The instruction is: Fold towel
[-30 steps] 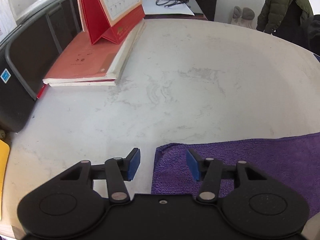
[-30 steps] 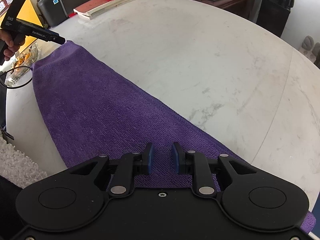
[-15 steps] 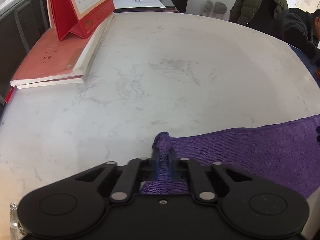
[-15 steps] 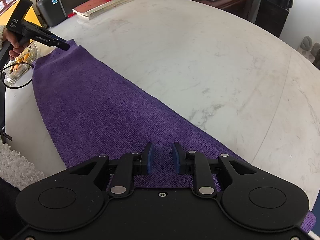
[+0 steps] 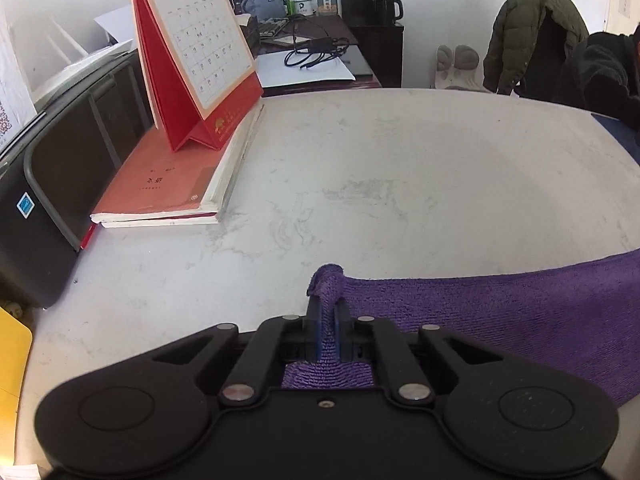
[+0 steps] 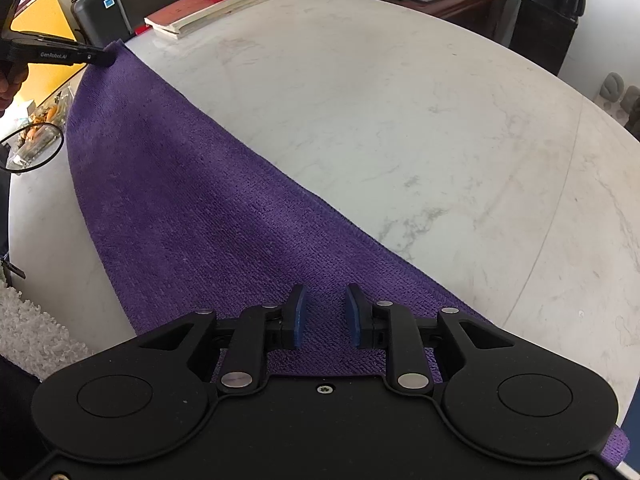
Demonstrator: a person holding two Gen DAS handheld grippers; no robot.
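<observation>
Pale marble table (image 5: 400,168): black chair (image 5: 60,168) at the left edge, red desk calendar (image 5: 200,60) on a book (image 5: 168,188), dark desk behind, green jacket (image 5: 532,32) far right. Left gripper (image 5: 328,320), open a second ago, now pinches the purple towel's (image 6: 200,208) corner, lifted a bit; right gripper (image 6: 325,316) hasn't moved, jaws slightly apart over the towel's near end.

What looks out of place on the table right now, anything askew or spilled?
Nothing spilled or damaged. The purple towel lies flat except the corner pinched in the left gripper, which is bunched. The right gripper is open over the other end.
</observation>
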